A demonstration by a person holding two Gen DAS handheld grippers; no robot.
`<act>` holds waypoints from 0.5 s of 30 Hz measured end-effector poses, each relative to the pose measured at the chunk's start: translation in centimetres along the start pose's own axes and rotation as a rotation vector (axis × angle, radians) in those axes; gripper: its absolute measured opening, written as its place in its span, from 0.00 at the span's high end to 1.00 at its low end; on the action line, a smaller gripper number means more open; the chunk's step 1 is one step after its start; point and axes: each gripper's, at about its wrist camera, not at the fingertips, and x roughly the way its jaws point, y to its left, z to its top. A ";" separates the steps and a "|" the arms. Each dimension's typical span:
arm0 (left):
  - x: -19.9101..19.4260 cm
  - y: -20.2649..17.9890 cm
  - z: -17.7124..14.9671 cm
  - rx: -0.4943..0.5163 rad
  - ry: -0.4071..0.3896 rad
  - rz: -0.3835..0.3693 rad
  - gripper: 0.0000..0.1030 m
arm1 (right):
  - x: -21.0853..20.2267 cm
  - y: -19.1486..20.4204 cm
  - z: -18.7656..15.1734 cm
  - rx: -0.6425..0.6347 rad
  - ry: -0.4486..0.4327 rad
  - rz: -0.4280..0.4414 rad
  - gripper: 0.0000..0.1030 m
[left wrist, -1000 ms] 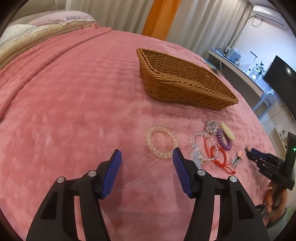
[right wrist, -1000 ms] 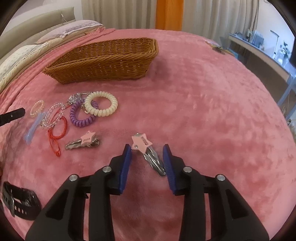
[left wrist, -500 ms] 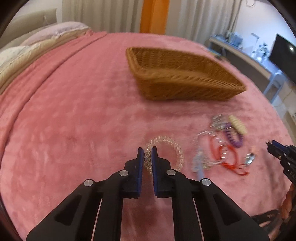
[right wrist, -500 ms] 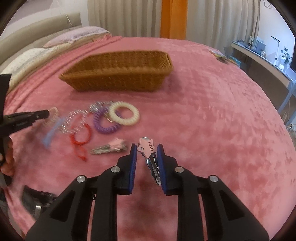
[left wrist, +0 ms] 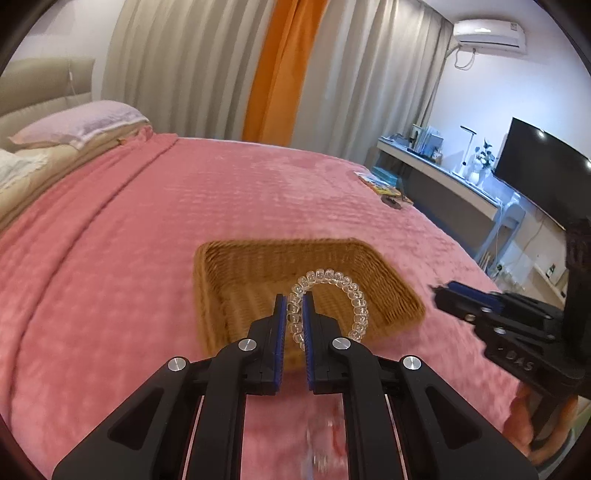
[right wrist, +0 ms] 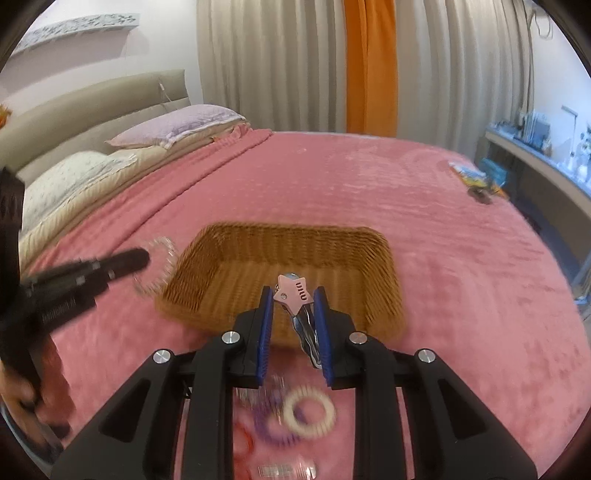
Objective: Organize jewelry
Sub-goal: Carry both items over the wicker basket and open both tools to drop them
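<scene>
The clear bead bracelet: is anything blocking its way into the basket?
Nothing visible. The left gripper holds the bracelet in front of the open wicker basket, whose visible inside looks empty.

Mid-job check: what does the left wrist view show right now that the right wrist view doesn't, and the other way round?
Only the left wrist view: the left gripper shut on the clear beaded bracelet, plus a TV and air conditioner.

Only the right wrist view: the right gripper shut on the pink star hair clip, with the cream coil hair tie and purple one below on the blanket.

Both: the wicker basket, pink blanket, orange curtain.
</scene>
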 end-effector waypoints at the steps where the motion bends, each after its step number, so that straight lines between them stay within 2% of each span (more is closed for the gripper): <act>1: 1.7 0.2 0.6 -0.007 0.013 -0.002 0.93 | 1.5 -0.2 0.8 0.010 0.019 0.009 0.81; 5: 5.6 1.0 0.8 -0.023 0.049 0.005 0.93 | 7.7 -1.5 2.7 0.079 0.118 0.021 0.81; 9: 8.8 1.7 0.3 -0.039 0.082 0.011 0.93 | 12.1 -2.4 2.4 0.109 0.201 0.001 0.81; 15: 10.9 2.6 -1.1 -0.035 0.130 0.028 0.93 | 15.1 -2.7 0.9 0.099 0.279 -0.020 0.81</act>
